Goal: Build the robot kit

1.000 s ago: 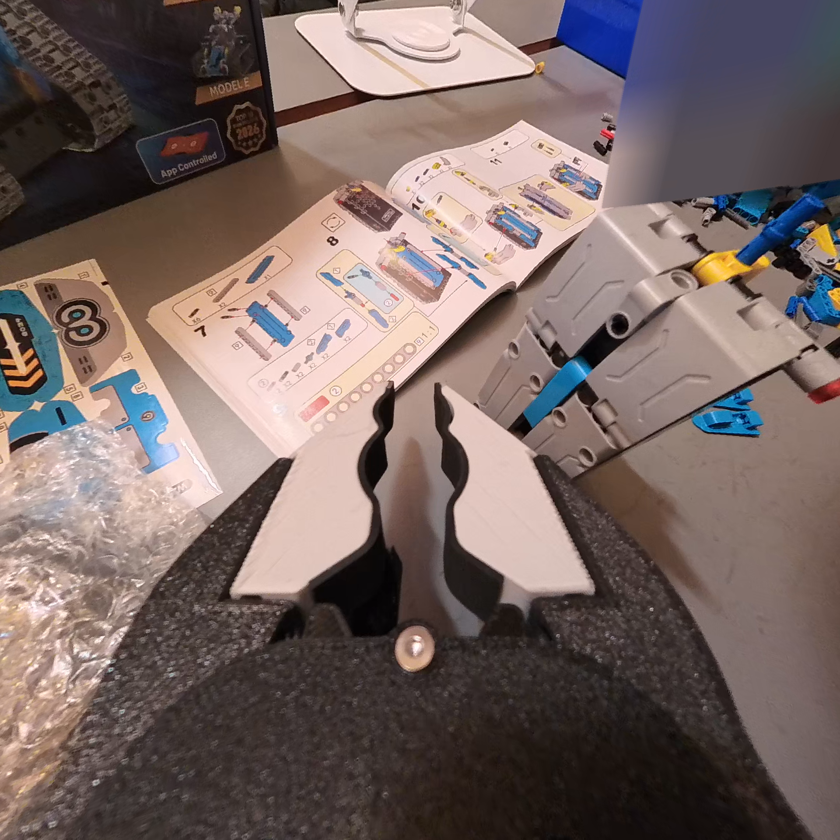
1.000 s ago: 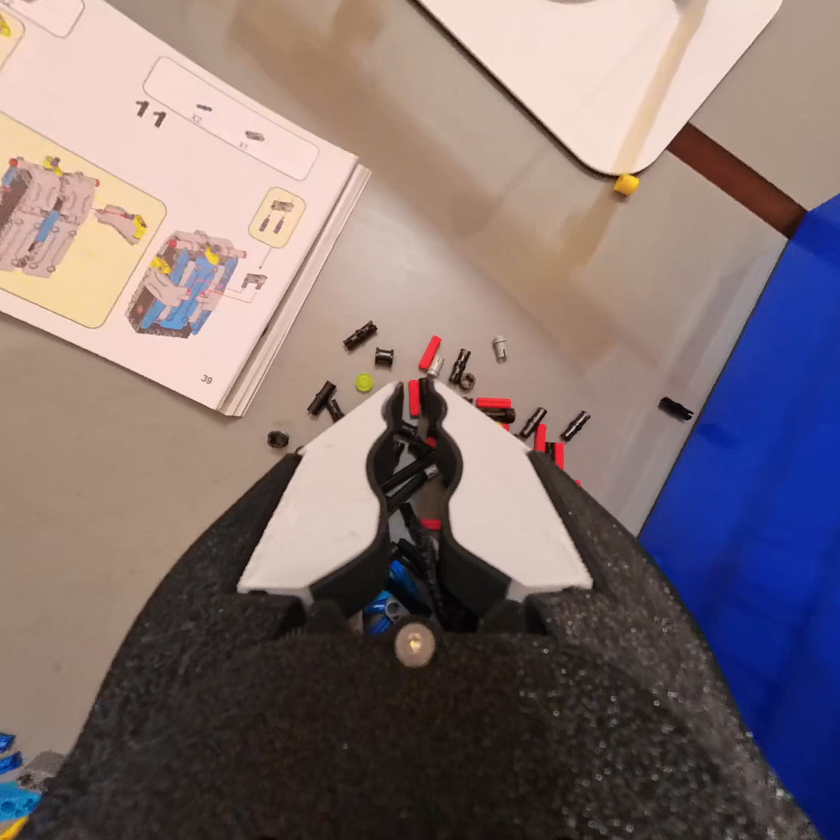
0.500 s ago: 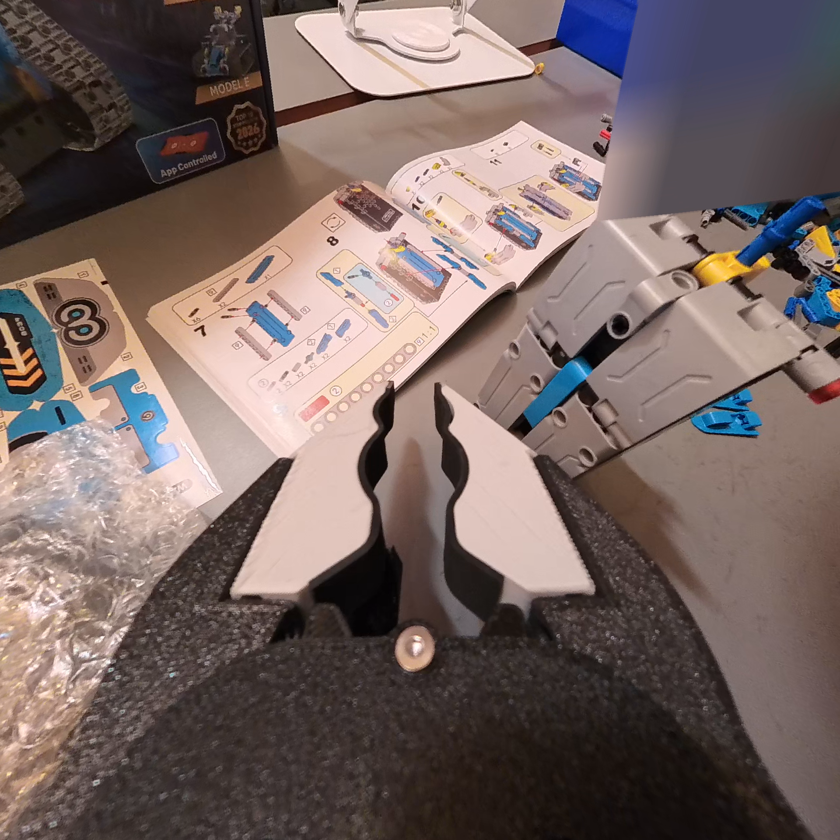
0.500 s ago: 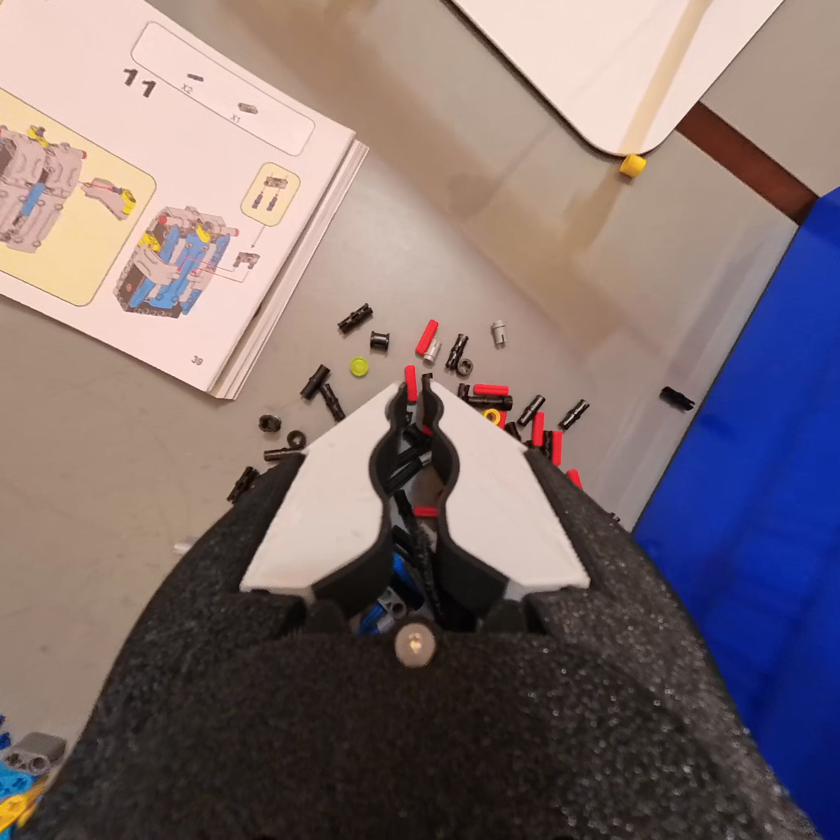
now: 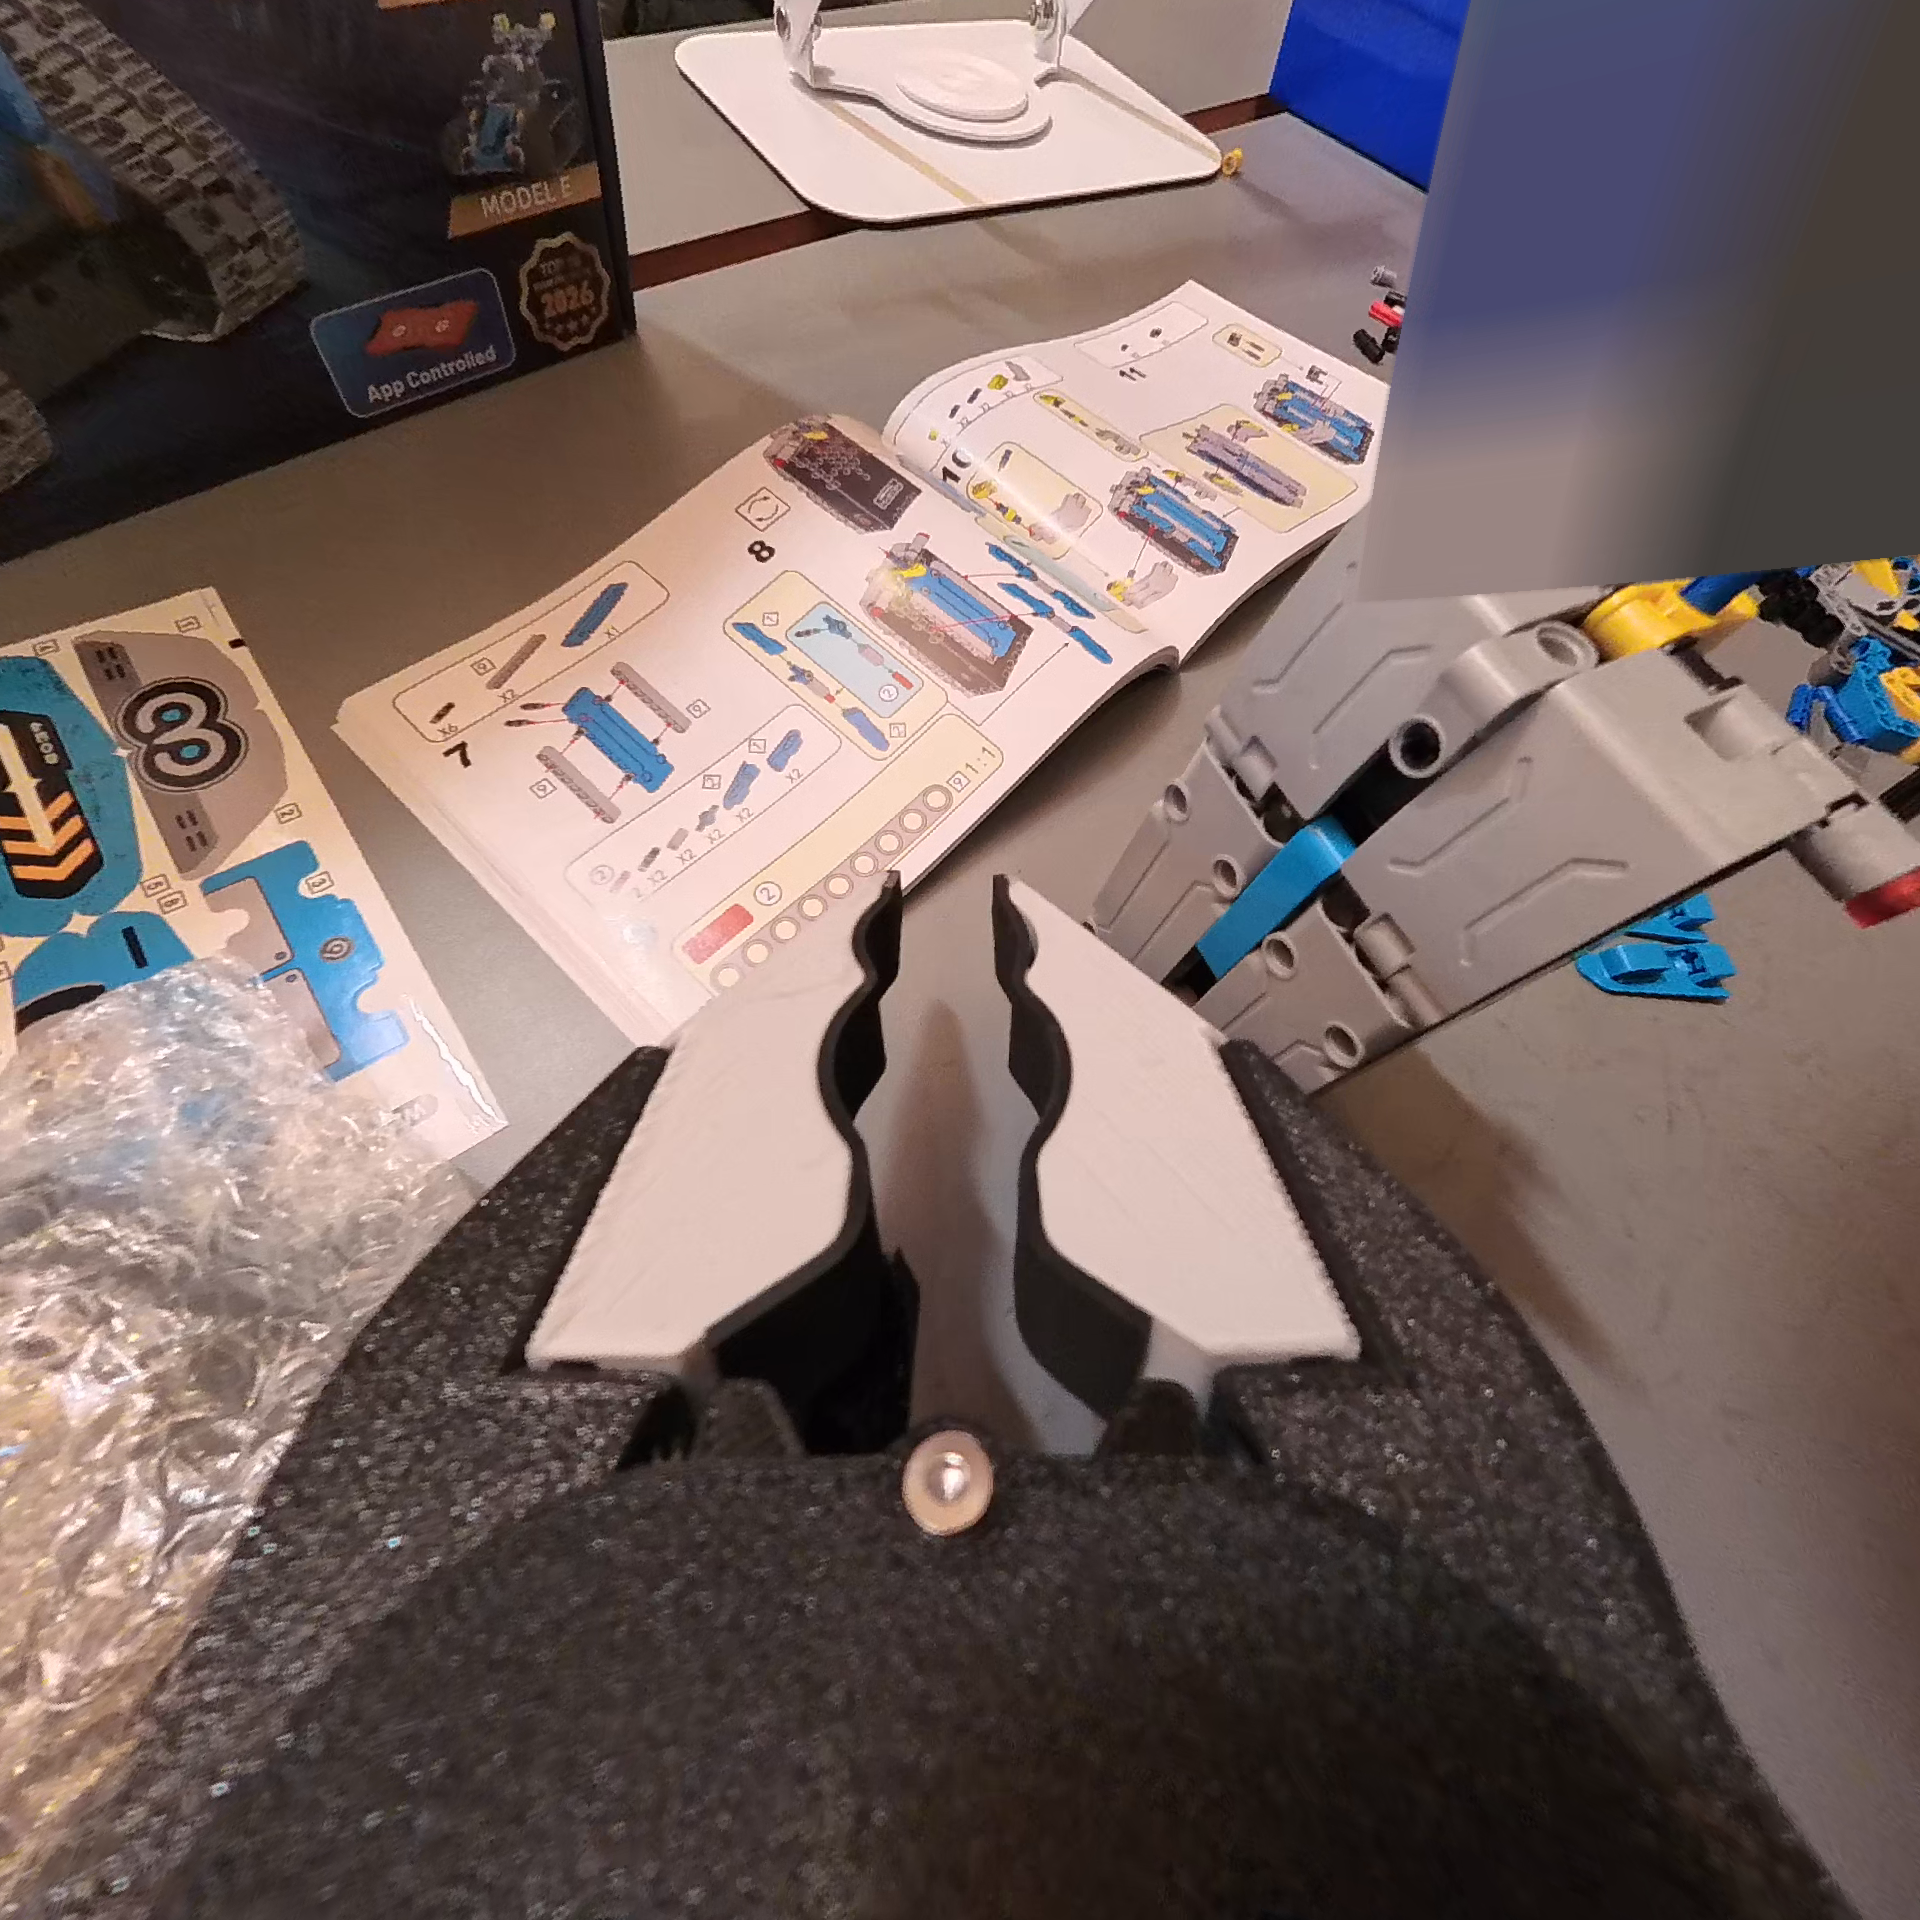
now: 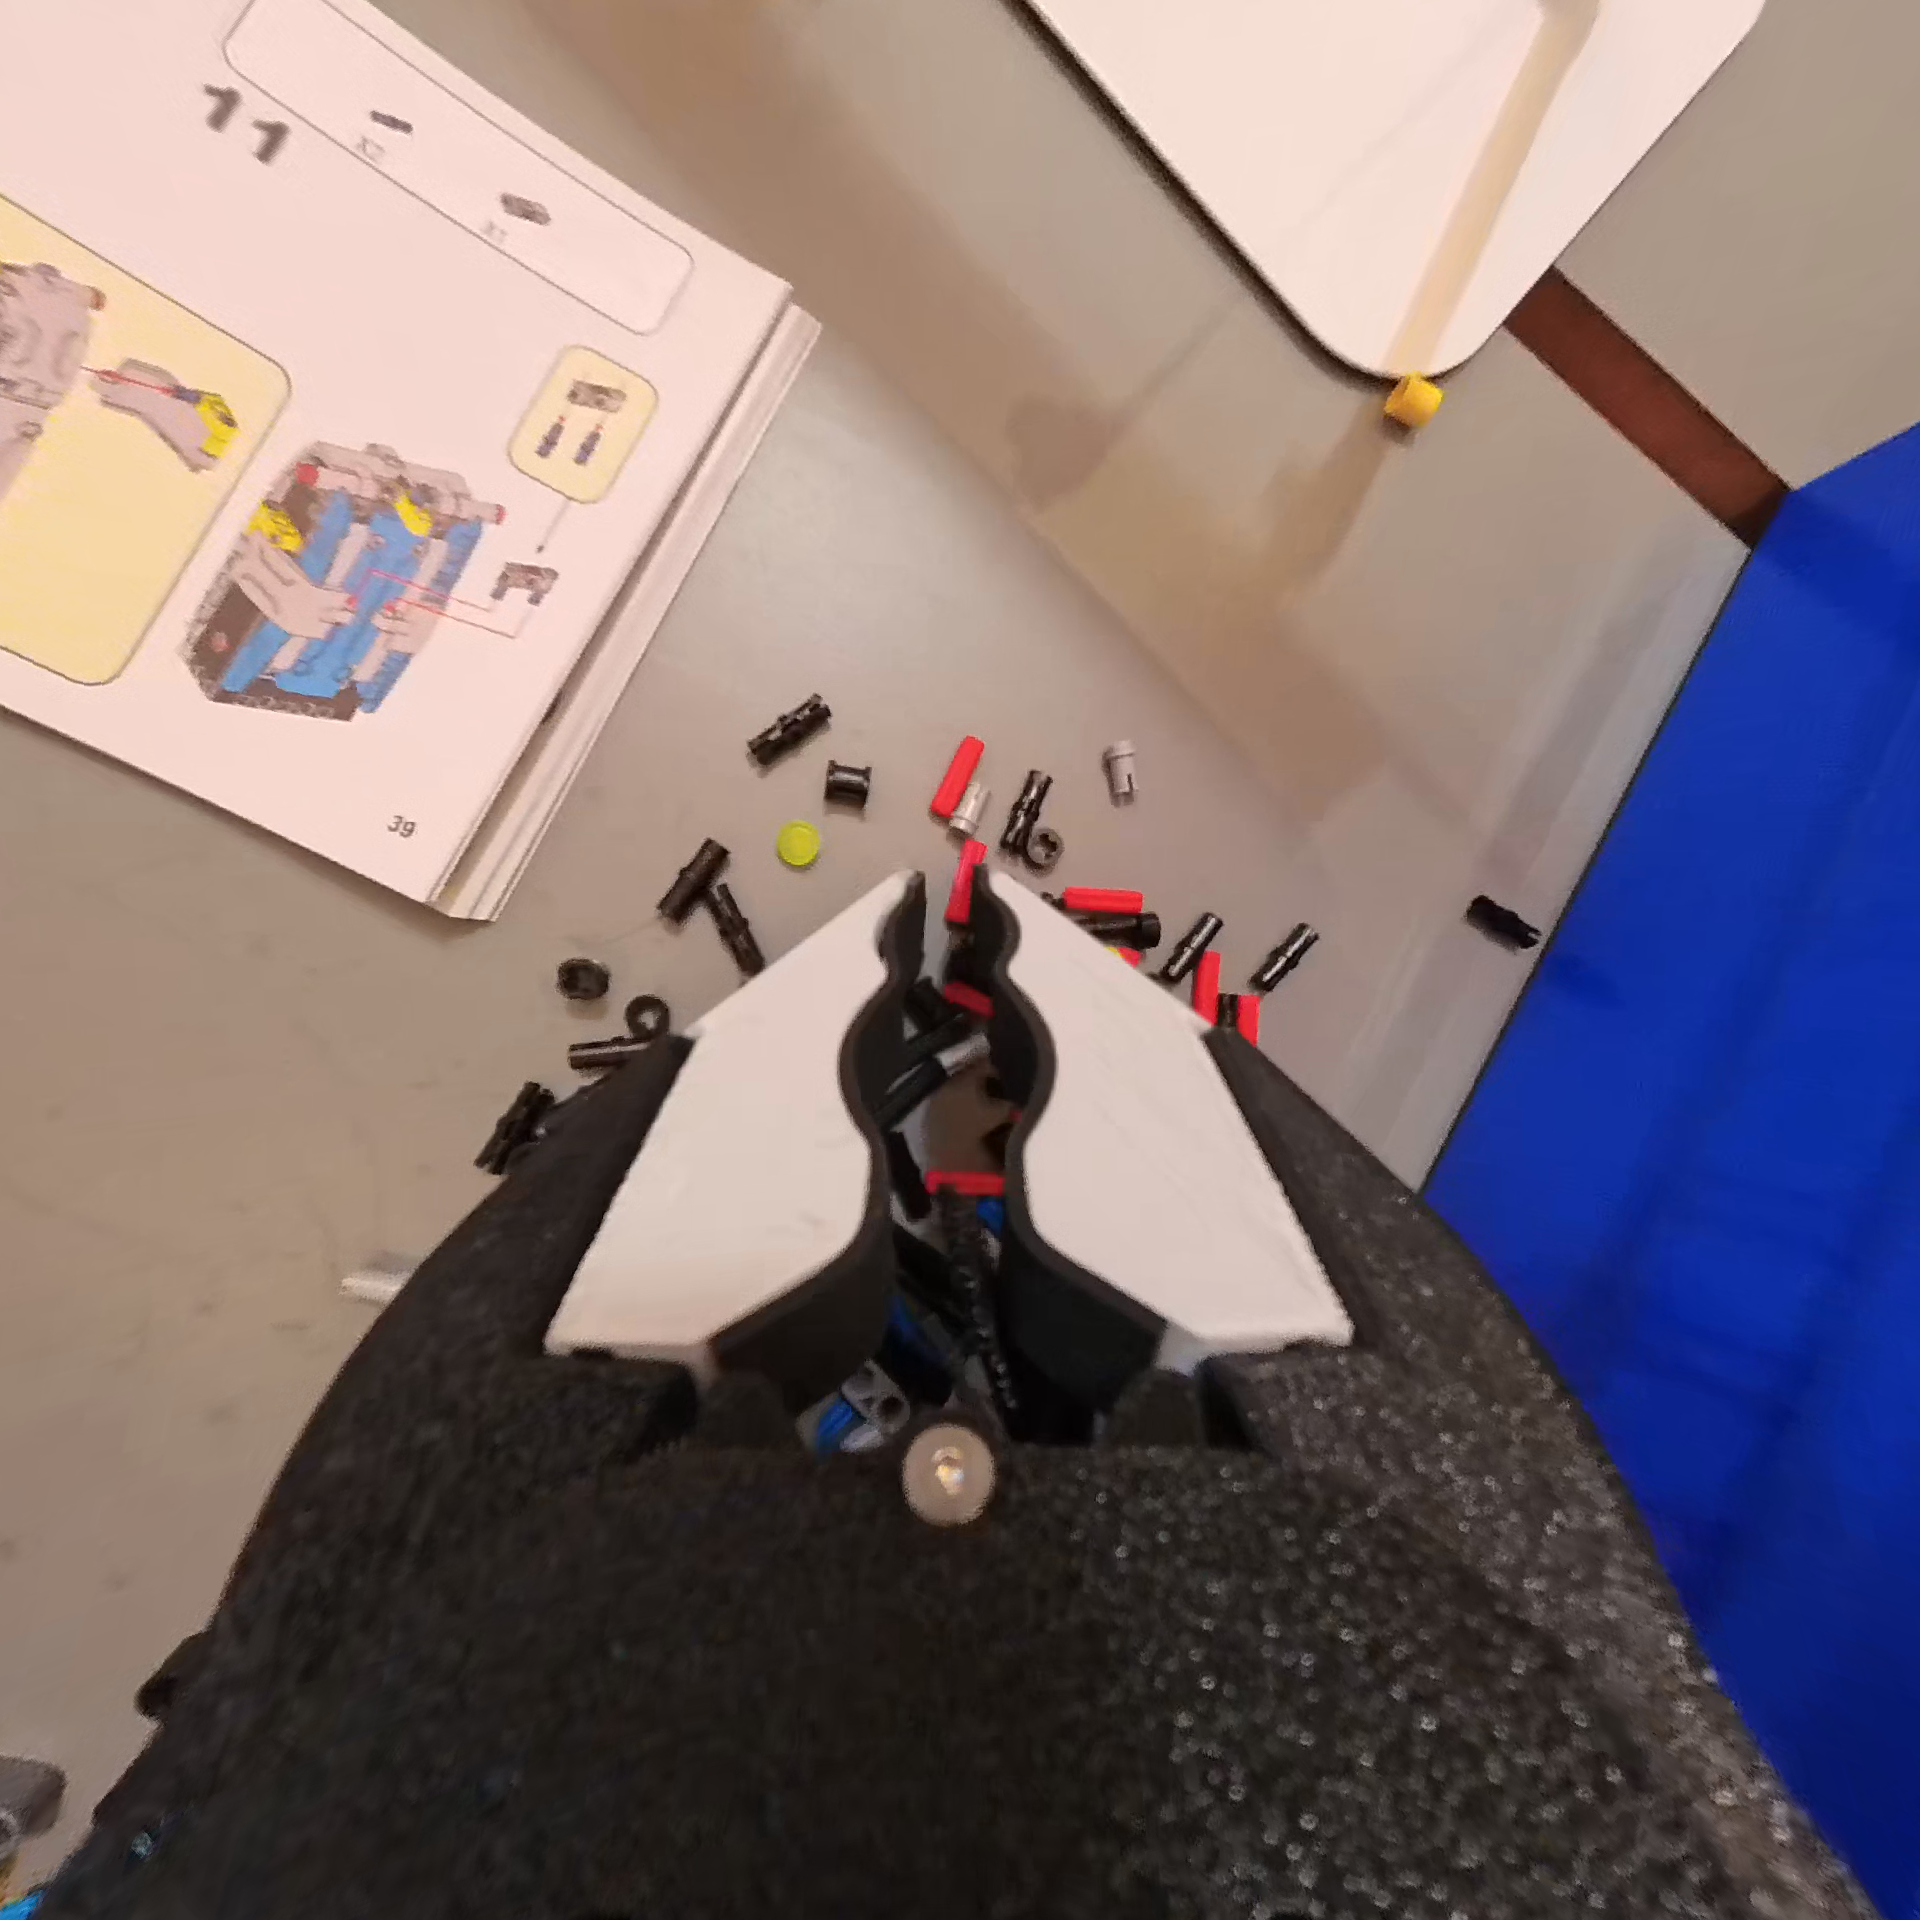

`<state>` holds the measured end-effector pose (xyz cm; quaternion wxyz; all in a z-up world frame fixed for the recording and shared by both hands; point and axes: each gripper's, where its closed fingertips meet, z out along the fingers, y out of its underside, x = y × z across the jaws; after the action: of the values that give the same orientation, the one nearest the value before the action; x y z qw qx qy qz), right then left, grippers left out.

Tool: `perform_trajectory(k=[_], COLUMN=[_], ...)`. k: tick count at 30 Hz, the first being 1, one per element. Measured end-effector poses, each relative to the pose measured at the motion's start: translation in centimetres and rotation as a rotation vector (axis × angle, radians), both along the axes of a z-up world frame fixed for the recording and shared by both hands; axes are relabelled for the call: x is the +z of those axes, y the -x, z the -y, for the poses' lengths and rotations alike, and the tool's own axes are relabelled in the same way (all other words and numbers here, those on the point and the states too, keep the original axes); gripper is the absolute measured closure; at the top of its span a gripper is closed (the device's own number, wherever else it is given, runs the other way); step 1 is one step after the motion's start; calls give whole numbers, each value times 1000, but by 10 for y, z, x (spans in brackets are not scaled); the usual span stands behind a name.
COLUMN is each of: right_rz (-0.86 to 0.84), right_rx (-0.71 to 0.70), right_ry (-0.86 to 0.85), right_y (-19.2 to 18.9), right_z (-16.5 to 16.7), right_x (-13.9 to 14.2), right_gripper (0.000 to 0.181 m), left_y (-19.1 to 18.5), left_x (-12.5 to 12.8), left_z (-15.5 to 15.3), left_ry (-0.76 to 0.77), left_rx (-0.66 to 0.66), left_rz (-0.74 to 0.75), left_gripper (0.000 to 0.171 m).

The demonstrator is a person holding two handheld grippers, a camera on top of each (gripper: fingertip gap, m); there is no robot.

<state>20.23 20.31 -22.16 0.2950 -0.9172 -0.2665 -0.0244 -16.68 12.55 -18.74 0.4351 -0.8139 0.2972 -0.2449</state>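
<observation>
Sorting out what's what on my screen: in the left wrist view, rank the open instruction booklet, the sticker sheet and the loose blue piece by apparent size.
1. Open instruction booklet, largest.
2. Sticker sheet, though its left side is cut off by the frame and bubble wrap covers a corner.
3. Loose blue piece, clearly smallest.

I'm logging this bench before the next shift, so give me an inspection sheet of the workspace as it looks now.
Surface: grey table, scuffed.
Job's things: grey and blue brick model; open instruction booklet; sticker sheet.
Clutter: loose black and red pins; bubble wrap; yellow stud.
Grippers: left gripper open, empty, beside the model; right gripper over the pins, nearly closed, grip unclear.
Cables: nothing seen.
Surroundings: dark product box; white stand base; blue surface.
</observation>
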Motion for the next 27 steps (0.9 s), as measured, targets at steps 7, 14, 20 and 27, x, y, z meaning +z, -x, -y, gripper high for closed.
perform_trajectory(k=[7,14,20,27], right_rz=[-84,-123,-156,-326], right_rx=[-23,-42,42,695], right_ry=[17,36,3,154], right_y=[-1,-1,22,170], right_z=[-1,0,5,100], right_x=[-1,-1,18,36], right_gripper=[177,178,178,178], left_y=[0,4,28,23], left_x=[0,1,7,3], left_z=[1,-3,-19,-16], left_ry=[3,2,-115,-125], left_rx=[-2,29,179,147], left_rz=[-1,13,-74,-115], left_gripper=[155,155,152,152])
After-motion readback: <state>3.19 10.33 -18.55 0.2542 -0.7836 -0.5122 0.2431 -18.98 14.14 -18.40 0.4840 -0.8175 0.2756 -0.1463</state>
